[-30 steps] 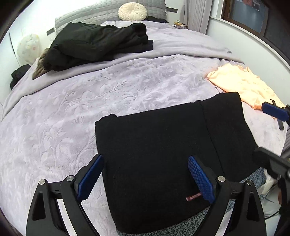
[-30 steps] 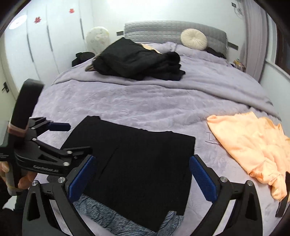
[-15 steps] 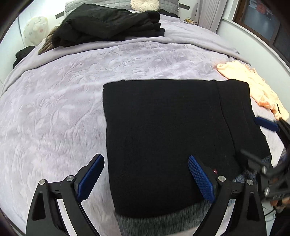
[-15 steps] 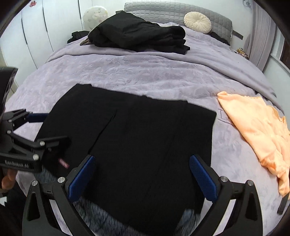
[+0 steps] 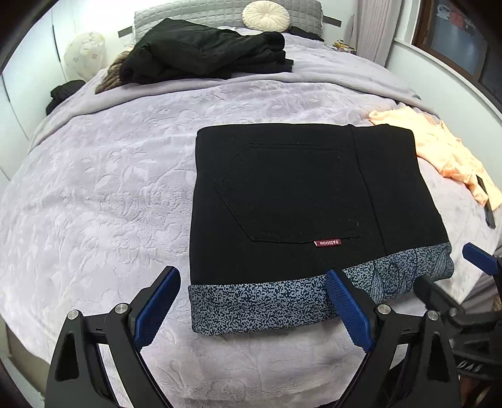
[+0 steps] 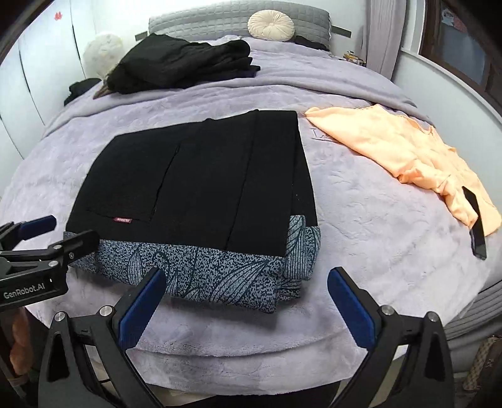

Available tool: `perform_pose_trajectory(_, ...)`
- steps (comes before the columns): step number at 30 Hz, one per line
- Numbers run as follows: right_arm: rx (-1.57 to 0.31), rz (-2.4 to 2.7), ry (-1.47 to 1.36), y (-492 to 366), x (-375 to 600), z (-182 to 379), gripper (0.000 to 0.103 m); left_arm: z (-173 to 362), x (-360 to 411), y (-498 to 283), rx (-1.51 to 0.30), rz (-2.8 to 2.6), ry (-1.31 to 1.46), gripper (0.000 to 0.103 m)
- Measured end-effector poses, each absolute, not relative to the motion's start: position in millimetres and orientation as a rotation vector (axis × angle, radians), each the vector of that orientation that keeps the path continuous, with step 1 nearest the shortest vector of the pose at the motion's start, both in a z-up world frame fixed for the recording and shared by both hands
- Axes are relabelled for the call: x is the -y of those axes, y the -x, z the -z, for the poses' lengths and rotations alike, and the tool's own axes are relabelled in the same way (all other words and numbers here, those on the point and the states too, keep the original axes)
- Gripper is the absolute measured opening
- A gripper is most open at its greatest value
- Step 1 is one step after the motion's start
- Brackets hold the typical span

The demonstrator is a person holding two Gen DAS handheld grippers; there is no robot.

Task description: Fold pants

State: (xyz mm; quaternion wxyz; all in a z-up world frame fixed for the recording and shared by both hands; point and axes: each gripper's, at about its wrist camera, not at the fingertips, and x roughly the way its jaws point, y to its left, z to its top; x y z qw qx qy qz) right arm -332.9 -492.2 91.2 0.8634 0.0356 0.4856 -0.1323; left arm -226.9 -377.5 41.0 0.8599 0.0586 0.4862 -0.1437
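Observation:
The black pants (image 5: 291, 194) lie folded into a flat rectangle on the lilac bed (image 5: 103, 194), with a blue speckled lining (image 5: 257, 307) showing along the near edge and a small red label on the back pocket. They also show in the right wrist view (image 6: 200, 188). My left gripper (image 5: 251, 307) is open and empty, just short of the pants' near edge. My right gripper (image 6: 244, 304) is open and empty, near the pants' near right corner. The left gripper also shows at the left edge of the right wrist view (image 6: 53, 232).
A pile of black clothes (image 5: 204, 53) lies at the head of the bed by a round cream cushion (image 5: 269, 14). An orange garment (image 6: 401, 153) lies to the right with a dark phone (image 6: 475, 229) on it. The bed's edge is close below both grippers.
Both grippers have pulled back toward the near edge of the bed. The pants now sit farther ahead and the blue lining strip shows fully along the near edge.

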Motion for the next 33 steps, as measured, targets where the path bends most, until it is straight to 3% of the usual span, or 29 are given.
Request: perform_pose_trajectory(33, -1.035, 0.285, -0.094, 328, 491, -85, 0.103, -36, 385, 239, -1.036, 0.259, -0.149, 0.095)
